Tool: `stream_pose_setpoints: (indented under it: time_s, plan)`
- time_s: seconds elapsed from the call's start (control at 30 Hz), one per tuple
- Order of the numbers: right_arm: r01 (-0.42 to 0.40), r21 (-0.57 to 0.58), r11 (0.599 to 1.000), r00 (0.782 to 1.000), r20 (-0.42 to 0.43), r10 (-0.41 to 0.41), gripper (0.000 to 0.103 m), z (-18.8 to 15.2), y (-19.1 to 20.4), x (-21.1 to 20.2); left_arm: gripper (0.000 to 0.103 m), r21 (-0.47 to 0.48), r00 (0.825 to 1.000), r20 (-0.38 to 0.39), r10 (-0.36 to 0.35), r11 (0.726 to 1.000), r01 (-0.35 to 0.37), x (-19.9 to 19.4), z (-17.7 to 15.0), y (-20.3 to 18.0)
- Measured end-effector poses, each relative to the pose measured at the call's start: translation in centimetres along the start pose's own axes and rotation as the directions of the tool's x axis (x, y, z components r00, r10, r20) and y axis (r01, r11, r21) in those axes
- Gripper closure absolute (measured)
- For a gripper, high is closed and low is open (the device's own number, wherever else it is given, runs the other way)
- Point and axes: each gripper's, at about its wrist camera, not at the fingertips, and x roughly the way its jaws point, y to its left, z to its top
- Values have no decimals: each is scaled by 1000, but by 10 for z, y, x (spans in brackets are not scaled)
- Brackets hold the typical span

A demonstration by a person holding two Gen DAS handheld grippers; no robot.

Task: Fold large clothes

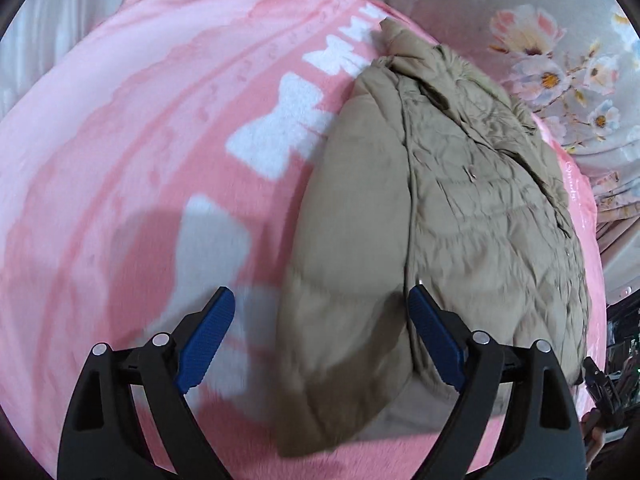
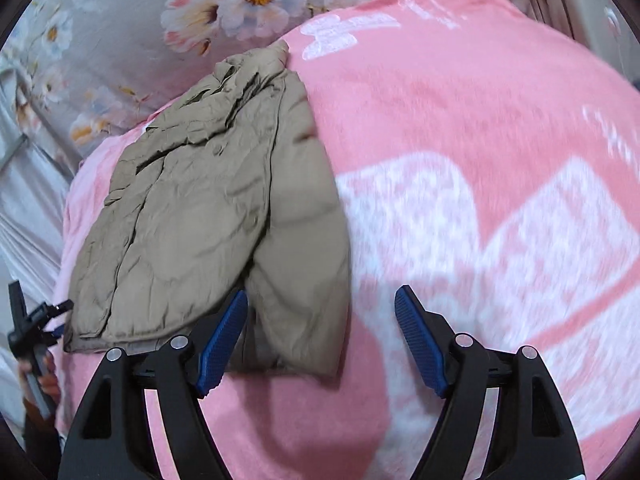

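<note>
Blue-padded fingers of the left hand-held gripper (image 1: pixel 322 336) stand spread wide in the left wrist view, with nothing gripped; the near end of a tan padded jacket (image 1: pixel 436 216) lies below the gap between them, and the pads do not press on it. The right hand-held gripper (image 2: pixel 322 338) is likewise spread wide and holds nothing; its left pad (image 2: pixel 224 344) shows in front of the jacket's near hem, its right pad over bare blanket.

The jacket (image 2: pixel 208 216) lies folded lengthwise into a long, narrow bundle, a smooth folded-over sleeve or panel along one side and creased quilted fabric along the other, collar end farthest from both cameras. It rests flat on a pink fleece blanket (image 1: pixel 140 140) bearing white bow shapes (image 1: pixel 280 128).

The blanket (image 2: pixel 460 120) covers a bed, with the jacket lying near the blanket's edge. Beyond that edge is a grey bed sheet printed with pink and white flowers (image 2: pixel 132 20).

At the left margin of the right wrist view, a person's hand (image 2: pixel 38 376) grips a dark gripper frame. Both views are partly motion-blurred.
</note>
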Motion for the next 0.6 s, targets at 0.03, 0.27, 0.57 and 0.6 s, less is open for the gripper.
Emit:
stream_pose_setpoints:
  time_s: [0.03, 0.27, 0.57, 0.6]
  plan:
    - [5, 0, 1000, 1000, 18, -5, 28, -3, 2, -2, 17, 10, 1000, 14, 18, 1000, -18, -4, -7, -4]
    - [-6, -7, 1000, 999, 39, 6, 47, -12, 28, 7, 57, 11, 1000, 25, -2, 1000, 1, -9, -22, -21]
    - [-31, -7, 1000, 993, 116, 31, 100, -15, 29, -46, 100, 2, 990, 90, -105, 994, 105, -65, -29, -31]
    - [-37, -22, 999, 990, 138, 40, 100, -18, 30, -64, 100, 12, 987, 106, -119, 993, 118, -83, -34, -32]
